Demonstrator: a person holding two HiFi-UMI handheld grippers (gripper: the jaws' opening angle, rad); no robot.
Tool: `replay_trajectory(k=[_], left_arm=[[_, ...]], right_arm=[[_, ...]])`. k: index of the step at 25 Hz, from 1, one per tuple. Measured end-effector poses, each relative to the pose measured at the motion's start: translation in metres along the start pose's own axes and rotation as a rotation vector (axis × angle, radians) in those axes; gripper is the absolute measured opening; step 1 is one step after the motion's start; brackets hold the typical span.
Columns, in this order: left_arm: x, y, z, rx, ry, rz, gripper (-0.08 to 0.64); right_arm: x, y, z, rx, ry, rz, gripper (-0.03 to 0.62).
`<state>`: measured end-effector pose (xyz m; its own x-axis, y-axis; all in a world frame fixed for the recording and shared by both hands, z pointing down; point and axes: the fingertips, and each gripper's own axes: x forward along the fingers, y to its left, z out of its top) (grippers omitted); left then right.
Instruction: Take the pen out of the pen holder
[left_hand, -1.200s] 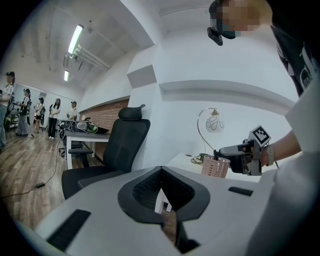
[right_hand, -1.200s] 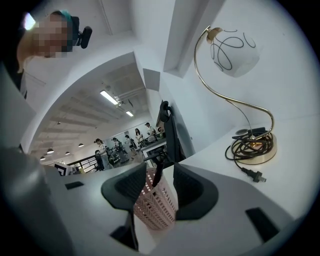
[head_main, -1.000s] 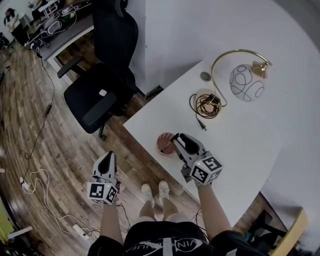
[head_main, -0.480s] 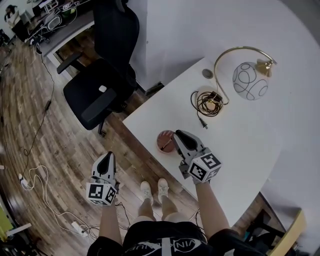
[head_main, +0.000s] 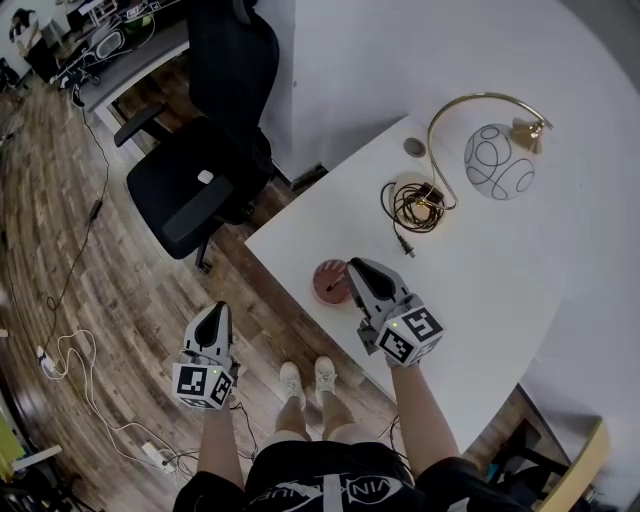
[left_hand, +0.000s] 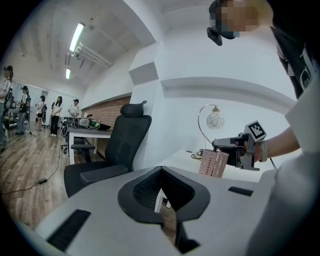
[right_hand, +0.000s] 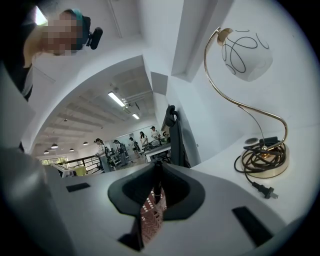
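A white table (head_main: 480, 280) is standing on a wooden floor (head_main: 100, 300), with a pink mesh pen holder (head_main: 328, 282) sitting near its front edge. The right gripper (head_main: 352, 272) is reaching over the holder's rim. Its jaws have just been closing and are pinching the dark pen (right_hand: 158, 180), which is standing in the holder. The left gripper (head_main: 213, 312) is hovering off the table over the floor, jaws together and empty.

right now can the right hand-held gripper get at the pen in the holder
Probably yes: the right hand-held gripper is at the pen holder, its jaws have just been closing with the pen between them. Nothing blocks it.
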<state>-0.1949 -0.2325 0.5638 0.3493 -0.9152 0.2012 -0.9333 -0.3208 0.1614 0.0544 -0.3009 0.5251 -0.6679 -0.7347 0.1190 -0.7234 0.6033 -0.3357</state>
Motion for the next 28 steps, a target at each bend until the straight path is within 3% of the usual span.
replay_trajectory(k=[28], left_arm=[[-0.016,-0.003,0.033,0.015,-0.048,0.01,0.014]], right_arm=[[-0.012,0.024,0.054,-0.104,-0.081,0.028,0.049]])
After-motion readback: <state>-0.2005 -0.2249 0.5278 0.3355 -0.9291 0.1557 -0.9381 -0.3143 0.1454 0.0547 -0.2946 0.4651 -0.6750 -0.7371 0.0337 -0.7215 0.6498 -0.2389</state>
